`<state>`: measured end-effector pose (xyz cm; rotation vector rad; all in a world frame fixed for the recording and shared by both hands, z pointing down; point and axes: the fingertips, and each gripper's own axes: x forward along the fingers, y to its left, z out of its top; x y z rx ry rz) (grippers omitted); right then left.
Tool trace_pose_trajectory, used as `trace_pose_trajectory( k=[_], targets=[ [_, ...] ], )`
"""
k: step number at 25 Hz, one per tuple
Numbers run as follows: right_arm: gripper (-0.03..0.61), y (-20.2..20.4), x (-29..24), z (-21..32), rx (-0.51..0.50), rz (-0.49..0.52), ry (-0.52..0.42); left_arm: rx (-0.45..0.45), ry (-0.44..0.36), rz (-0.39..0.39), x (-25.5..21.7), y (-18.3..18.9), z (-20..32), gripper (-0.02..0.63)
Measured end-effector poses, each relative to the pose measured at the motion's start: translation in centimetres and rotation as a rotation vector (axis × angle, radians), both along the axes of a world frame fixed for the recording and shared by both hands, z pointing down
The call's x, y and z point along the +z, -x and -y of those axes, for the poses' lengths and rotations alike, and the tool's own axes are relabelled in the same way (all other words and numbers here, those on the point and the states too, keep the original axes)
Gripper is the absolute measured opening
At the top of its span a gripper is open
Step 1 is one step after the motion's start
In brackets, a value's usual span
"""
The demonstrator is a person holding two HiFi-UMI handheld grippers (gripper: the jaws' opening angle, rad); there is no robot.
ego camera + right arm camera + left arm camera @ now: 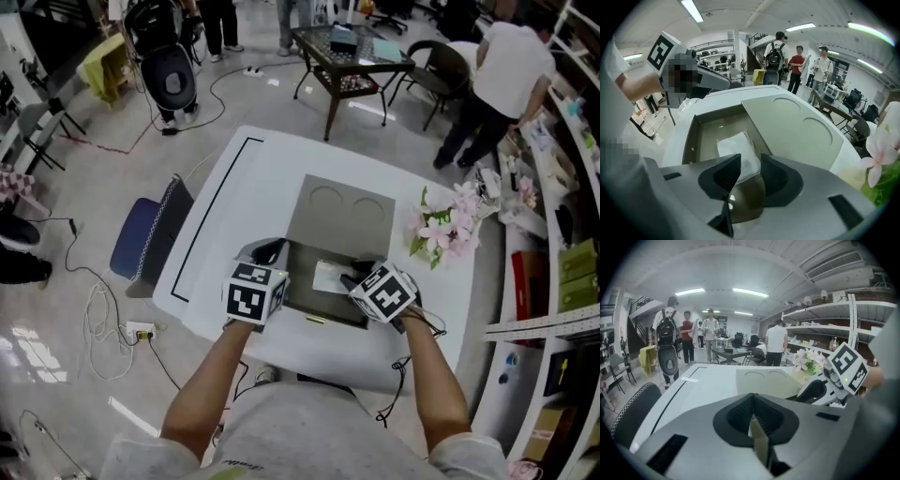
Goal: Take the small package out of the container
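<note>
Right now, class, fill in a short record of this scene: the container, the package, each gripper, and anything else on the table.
container: open grey box on the white table, its lid lying flat behind it
small package: white, lying inside the container
left gripper: jaws together on a wall of the container
right gripper: jaws apart, the package's near end between them, no clear squeeze
also on table: pink flowers, to the right of the container

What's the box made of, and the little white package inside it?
The container looks like matte grey-brown cardboard: thin flat walls, a lid folded back. The small package seems wrapped in thin, slightly shiny plastic, wrinkled over something white; what's inside I can't tell.
</note>
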<state>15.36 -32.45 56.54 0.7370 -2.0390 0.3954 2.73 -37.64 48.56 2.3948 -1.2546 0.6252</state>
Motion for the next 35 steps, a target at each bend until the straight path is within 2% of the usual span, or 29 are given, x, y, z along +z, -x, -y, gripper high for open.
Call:
trace_pose_trajectory(
  k=[6, 9, 14, 23, 35],
  targets=[
    [0.086, 0.5, 0.9, 0.2, -0.068, -0.028, 0.024, -0.029, 0.009, 0.003, 0.4, 0.4, 0.6, 0.002],
    [0.048, 0.3, 0.9, 0.4, -0.067, -0.034, 0.028, -0.035, 0.012, 0.003, 0.5, 0.5, 0.8, 0.002],
    [0.028, 0.3, 0.7, 0.3, -0.061, -0.030, 0.022, -0.030, 0.007, 0.003, 0.5, 0.4, 0.8, 0.002],
    [0.008, 0.5, -0.7, -0.8, -0.009, 0.008, -0.008, 0.003, -0.005, -0.003, -0.2, 0.4, -0.2, 0.002],
    [0.006, -0.4, -6.6, -2.0, 0.127, 0.092, -0.137, 0.088, -0.042, -0.019, -2.2, -0.9, -2.1, 0.002]
  ],
)
